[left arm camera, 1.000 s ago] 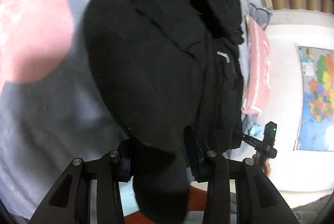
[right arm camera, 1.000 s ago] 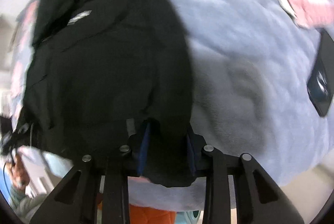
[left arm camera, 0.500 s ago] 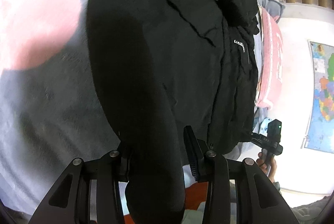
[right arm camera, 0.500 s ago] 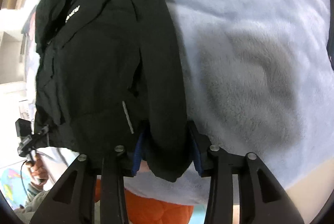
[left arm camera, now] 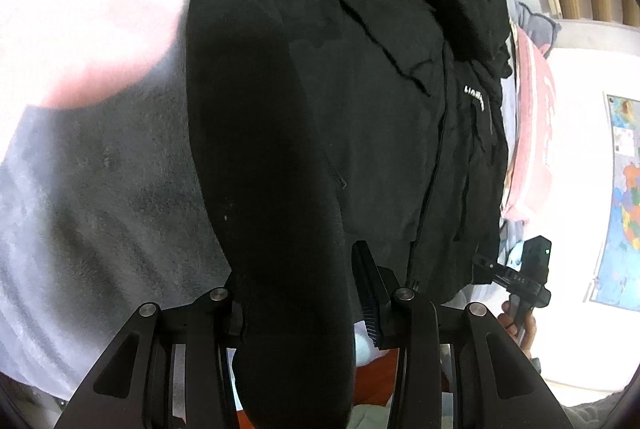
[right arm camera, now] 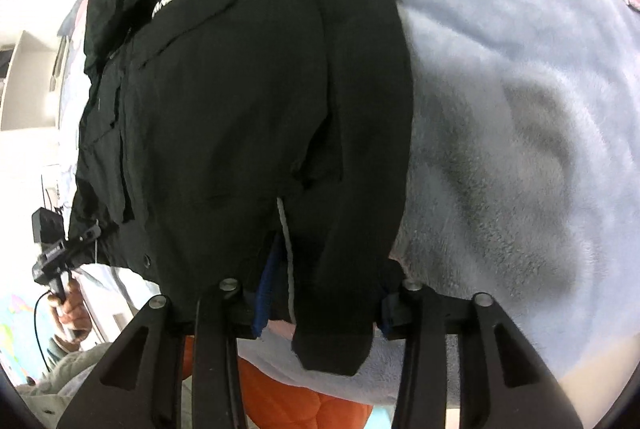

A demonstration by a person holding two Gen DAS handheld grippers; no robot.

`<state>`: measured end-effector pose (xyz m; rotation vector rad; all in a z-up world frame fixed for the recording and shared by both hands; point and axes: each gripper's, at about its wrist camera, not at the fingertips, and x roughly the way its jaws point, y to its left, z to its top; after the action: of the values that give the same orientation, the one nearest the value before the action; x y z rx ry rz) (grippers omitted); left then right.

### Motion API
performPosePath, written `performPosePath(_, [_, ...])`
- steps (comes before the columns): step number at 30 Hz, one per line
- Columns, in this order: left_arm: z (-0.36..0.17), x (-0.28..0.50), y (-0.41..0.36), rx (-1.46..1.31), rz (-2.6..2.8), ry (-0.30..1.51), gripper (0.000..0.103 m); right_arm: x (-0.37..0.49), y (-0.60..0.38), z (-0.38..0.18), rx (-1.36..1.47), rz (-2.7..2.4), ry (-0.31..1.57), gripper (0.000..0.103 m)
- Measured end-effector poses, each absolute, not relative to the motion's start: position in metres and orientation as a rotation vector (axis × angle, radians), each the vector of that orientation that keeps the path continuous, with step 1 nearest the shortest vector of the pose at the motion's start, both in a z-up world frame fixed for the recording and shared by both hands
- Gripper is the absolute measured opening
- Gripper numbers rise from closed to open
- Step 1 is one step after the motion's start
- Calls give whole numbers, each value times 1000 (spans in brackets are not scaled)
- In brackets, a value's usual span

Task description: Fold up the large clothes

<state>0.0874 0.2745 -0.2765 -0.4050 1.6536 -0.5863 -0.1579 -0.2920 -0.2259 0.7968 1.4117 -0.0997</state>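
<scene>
- Left gripper [left arm camera: 298, 293] is clamped on a sleeve cuff of the black jacket [left arm camera: 360, 101]; the cuff bulges between the two fingers and hangs down past them toward 6 o'clock
- Right gripper [right arm camera: 324, 293] has the other cuff between its fingers, and its jaws are closing on that thick cloth
- Jacket lies face up on the grey-blue fleece blanket [right arm camera: 520, 109], with the front zip and white chest lettering [left arm camera: 474, 97] showing
- Its long axis runs 12 to 6 in both wrist views: hood and collar at 12, hem at 6 by the bed edge
- Risk, as I judge it: slick shell fabric could slip from the closing right jaws if pulled early
- Uneven lifting would skew the fold, and the hem overhanging the bed edge could drag the jacket off
</scene>
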Motion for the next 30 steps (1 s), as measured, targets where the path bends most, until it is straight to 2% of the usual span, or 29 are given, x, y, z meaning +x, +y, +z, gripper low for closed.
performPosePath(2, [-270,89,276,-417,-589,1622,16,-156,-292,-216,767,-106,1389,22])
performPosePath(3, [-265,90,278,-436,-595,1604,15,-155,-293,-210,755,-106,1375,19])
performPosePath(19, [-175,149,278,-636,-702,1314,15,-90,-318,-92,680,-38,1100,15])
performPosePath(30, [-110,260,257,-694,-743,1082,15,23,-379,-14,688,-45,882,15])
